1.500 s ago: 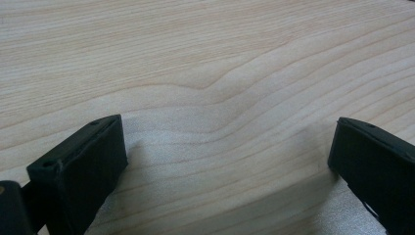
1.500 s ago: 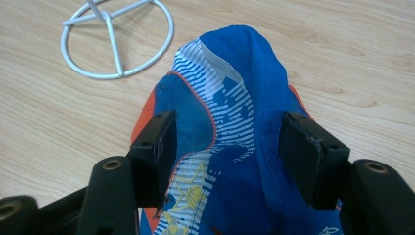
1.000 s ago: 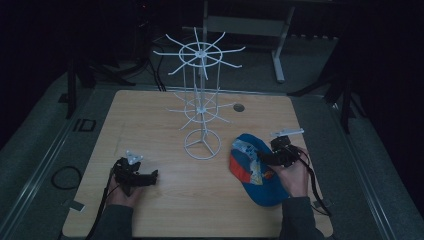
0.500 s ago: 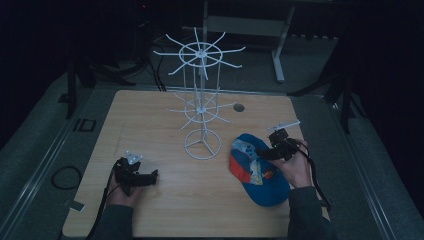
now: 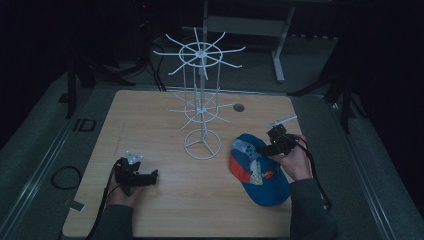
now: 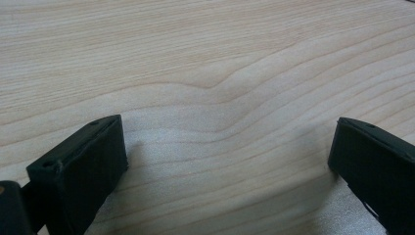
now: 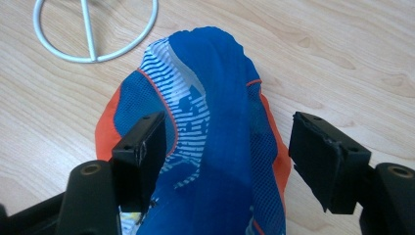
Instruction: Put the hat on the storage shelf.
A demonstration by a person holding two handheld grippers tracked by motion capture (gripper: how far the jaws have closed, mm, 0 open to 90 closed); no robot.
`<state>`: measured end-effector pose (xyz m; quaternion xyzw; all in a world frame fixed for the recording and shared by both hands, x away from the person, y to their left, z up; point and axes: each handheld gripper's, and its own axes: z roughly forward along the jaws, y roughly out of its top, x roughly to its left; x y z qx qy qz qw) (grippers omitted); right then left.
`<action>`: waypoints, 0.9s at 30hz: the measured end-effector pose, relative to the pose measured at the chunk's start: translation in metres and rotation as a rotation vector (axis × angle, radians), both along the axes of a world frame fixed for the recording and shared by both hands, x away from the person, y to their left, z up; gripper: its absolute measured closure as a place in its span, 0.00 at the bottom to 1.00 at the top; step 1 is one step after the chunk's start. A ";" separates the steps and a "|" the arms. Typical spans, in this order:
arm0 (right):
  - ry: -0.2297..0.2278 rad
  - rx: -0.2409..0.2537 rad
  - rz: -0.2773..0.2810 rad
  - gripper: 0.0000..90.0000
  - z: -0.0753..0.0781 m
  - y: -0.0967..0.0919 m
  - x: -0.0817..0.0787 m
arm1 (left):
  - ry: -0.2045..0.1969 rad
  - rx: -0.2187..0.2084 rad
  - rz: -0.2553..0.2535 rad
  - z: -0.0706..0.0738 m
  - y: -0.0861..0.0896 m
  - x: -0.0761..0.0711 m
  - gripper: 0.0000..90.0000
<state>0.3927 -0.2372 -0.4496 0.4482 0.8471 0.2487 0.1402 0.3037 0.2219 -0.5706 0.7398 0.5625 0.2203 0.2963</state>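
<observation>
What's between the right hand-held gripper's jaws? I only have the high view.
Observer: The right hand-held gripper has just been opening its jaws. The raised crown of the cap sits between them, not pinched.
Operator: Left one holding anything?
Observer: No. The left hand-held gripper is open, with only the bare wooden table between its jaws.
Operator: Cap fabric?
Observer: Blue mesh sides, a white-striped panel and orange piping.

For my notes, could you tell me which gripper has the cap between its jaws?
The right gripper: its open jaws straddle the blue cap. The left gripper has bare table between them.
</observation>
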 end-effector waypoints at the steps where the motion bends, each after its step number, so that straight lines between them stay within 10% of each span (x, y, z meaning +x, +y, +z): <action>1: 0.004 0.001 0.000 0.34 -0.001 0.000 0.003 | 0.000 0.000 0.000 0.000 0.000 0.000 0.01; 27: 0.152 -0.042 0.000 0.45 -0.030 0.012 0.042 | 0.000 0.001 0.000 0.000 0.000 0.000 0.01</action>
